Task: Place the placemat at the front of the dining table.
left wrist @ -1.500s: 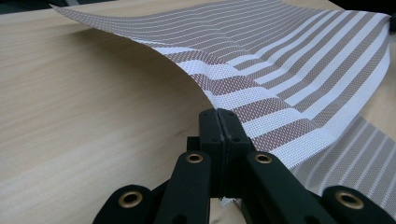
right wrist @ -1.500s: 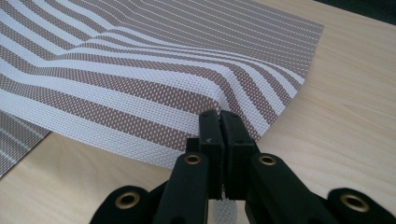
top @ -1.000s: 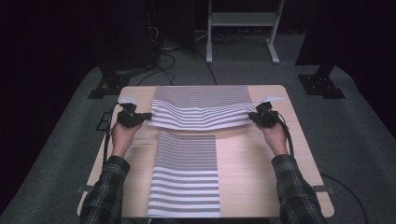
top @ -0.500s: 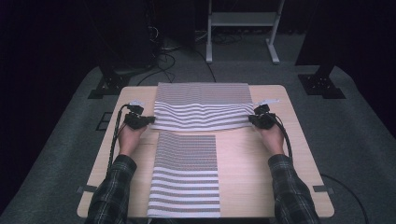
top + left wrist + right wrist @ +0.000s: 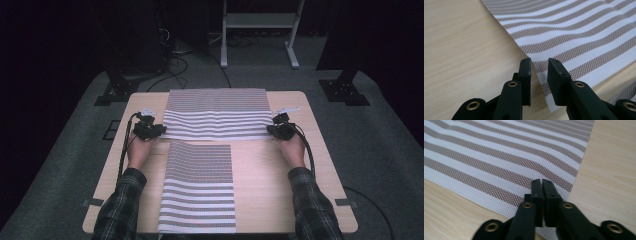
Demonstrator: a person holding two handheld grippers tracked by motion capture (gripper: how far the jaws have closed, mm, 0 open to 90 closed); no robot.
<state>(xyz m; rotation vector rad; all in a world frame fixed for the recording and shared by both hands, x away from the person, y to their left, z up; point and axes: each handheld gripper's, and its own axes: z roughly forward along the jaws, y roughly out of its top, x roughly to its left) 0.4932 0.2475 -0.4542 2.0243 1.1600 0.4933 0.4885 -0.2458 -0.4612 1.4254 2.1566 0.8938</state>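
A striped mat (image 5: 217, 112) lies crosswise on the far half of the wooden table (image 5: 310, 165). A second striped mat (image 5: 200, 185) lies lengthwise on the near half. My left gripper (image 5: 159, 131) is at the far mat's near left corner. In the left gripper view its jaws (image 5: 539, 62) have just been opening, and the mat's edge (image 5: 579, 32) stands loose in the gap between them. My right gripper (image 5: 272, 130) is at the near right corner. In the right gripper view it (image 5: 541, 181) is shut on that corner of the mat (image 5: 499, 152).
Bare wood runs along the table's left and right sides, outside the mats. Beyond the far edge a white stand (image 5: 260, 30), black floor bases (image 5: 345, 90) and loose cables (image 5: 175, 55) sit on the dark carpet.
The far mat's near edge, held up and rippled before, now lies lower and straighter. Both hands stay at about the same spots.
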